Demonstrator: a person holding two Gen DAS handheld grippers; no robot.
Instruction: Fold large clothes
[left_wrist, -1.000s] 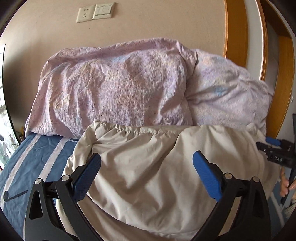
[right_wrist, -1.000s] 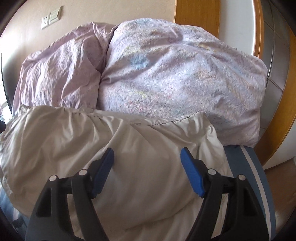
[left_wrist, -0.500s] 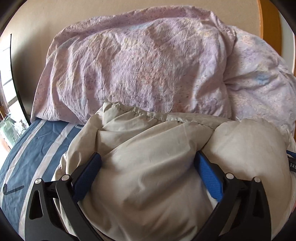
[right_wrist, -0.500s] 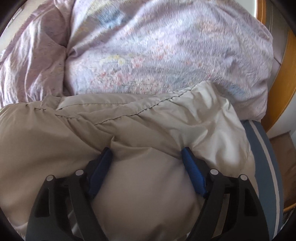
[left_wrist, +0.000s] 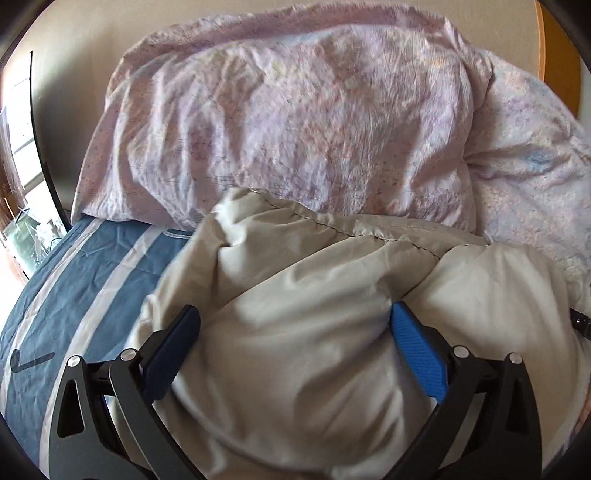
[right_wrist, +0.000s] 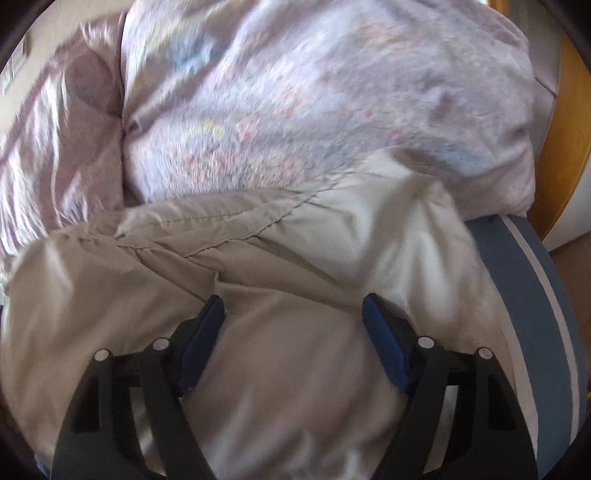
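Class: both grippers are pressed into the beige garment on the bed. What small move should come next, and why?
Probably close both grippers. The left gripper and right gripper stand wide, each with a bulge of the beige garment between its pads, so nothing is pinched yet.

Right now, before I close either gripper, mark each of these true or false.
1. The puffy beige padded garment bulges between the blue pads of the left gripper. True.
2. The garment lies on a plain red sheet. False: the bed sheet is blue with white stripes.
3. Two lilac floral pillows are piled behind the garment. True.
4. The right gripper hangs over bare floor. False: its pads straddle the beige garment, jaws wide.
5. A stitched seam runs across the garment ahead of the right gripper. True.
6. The garment is already folded flat. False: it sits bunched and rumpled.
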